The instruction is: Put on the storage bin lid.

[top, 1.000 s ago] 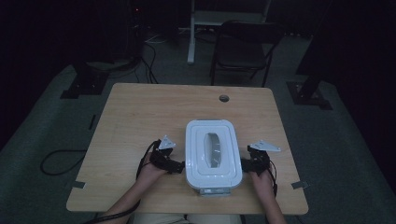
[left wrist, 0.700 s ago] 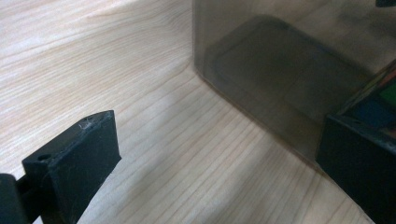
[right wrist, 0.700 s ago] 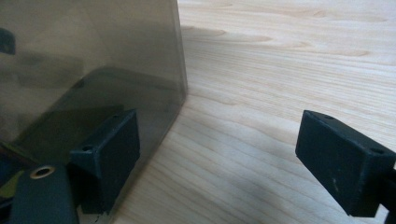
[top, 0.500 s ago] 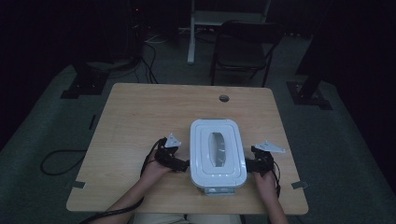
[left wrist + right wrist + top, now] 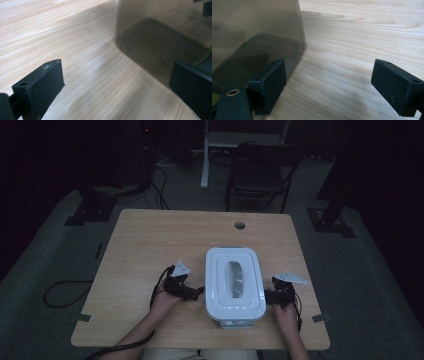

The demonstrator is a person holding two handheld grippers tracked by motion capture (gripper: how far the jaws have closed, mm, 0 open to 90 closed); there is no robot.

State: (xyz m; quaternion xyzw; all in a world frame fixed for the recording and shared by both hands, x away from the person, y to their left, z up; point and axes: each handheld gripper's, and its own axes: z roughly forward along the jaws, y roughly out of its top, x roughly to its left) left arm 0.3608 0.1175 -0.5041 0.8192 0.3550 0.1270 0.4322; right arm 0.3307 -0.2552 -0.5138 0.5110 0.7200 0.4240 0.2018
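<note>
The high view looks forward and down from above the person's side, far enough off to take in the whole table (image 5: 150,245), with the floor and a chair (image 5: 260,170) at twelve o'clock; the left gripper view sits low and very near the wood, looking along its jaws toward the box (image 5: 162,37) at one o'clock; the right gripper view, equally low and near, has the same box (image 5: 254,32) at ten o'clock; all three views share that box (image 5: 235,285) and the tabletop beside it.
</note>
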